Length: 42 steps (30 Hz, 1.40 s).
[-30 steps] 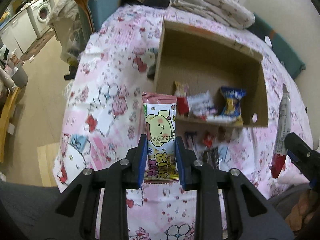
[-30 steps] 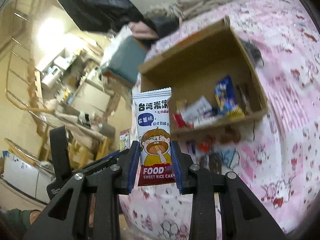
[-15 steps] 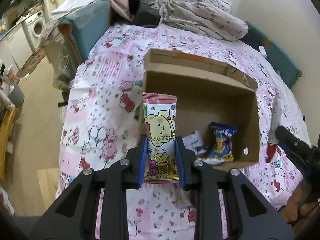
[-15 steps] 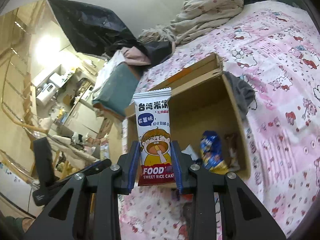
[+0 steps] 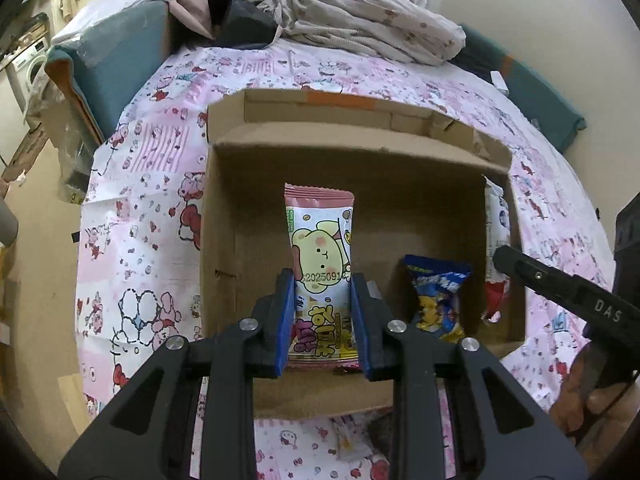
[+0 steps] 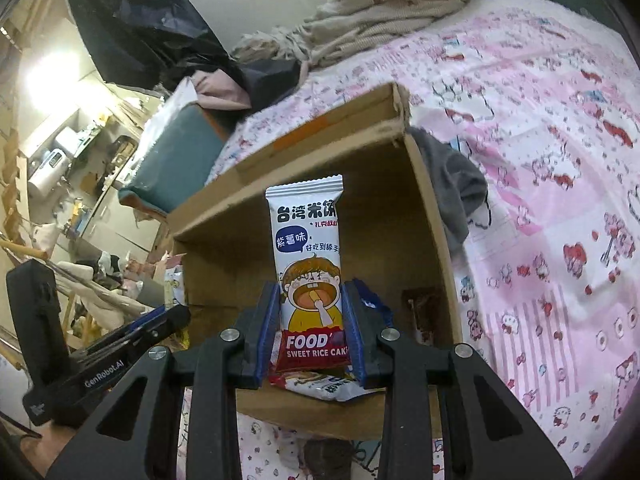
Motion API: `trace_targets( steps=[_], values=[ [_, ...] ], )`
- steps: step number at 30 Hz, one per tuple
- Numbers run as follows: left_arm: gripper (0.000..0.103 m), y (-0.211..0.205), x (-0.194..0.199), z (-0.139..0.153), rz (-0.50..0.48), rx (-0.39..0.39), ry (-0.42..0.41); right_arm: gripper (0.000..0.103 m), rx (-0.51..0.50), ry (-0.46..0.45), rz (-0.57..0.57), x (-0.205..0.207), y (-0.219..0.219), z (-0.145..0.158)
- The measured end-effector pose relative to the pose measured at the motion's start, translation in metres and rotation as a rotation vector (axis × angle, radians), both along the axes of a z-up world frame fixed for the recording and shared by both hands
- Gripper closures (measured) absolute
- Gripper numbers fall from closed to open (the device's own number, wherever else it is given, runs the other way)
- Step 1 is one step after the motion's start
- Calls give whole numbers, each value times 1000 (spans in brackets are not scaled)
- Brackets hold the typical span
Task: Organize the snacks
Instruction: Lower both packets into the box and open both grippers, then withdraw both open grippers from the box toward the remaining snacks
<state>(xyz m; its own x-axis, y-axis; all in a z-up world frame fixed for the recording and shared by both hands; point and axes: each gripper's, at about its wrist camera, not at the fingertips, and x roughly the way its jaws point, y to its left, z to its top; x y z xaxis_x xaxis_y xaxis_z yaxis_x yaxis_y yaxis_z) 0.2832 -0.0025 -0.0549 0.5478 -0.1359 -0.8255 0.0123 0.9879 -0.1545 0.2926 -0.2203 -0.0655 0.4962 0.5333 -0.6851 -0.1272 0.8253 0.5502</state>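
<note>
My left gripper [image 5: 322,320] is shut on a pink and yellow bear snack packet [image 5: 320,260], held upright over the open cardboard box [image 5: 224,240]. My right gripper [image 6: 310,330] is shut on a white rice cake packet [image 6: 308,248], upright above the same box [image 6: 428,240]. A blue snack bag [image 5: 438,300] lies inside the box at the right. The right gripper and its packet [image 5: 496,216] show at the box's right wall in the left wrist view. The left gripper [image 6: 160,324] shows at the lower left in the right wrist view.
The box stands on a bed with a pink cartoon sheet [image 5: 152,208]. A crumpled blanket [image 5: 360,20] and a teal box [image 5: 116,64] lie at the far end. A grey cloth [image 6: 456,184] hangs by the box's right wall. Loose snacks [image 5: 348,440] lie in front of the box.
Both grippers have moved forward with their packets, from in front of the box to over its inside. The box now fills more of both views.
</note>
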Motion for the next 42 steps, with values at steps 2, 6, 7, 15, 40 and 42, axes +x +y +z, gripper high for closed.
trace_targets(
  steps=[2,6,7,15,40,42],
  values=[
    [80,-1,2,-6,1,8,0,70,-11,14,11,1,3,-5],
    [80,-8,6,-11,-18,37,-14,70,-48,28,13,0,7,-13],
    [80,-9,7,-11,-23,51,-17,70,-58,29,14,0,8,-13],
    [79,-4,13,-16,-5,37,-5,70,-66,50,34,1,15,-19],
    [11,-9,-3,2,-24,5,-47,27,10,-30,17,-4,8,3],
    [11,-7,-6,5,-19,9,-52,27,5,-35,4,-8,5,7]
  ],
)
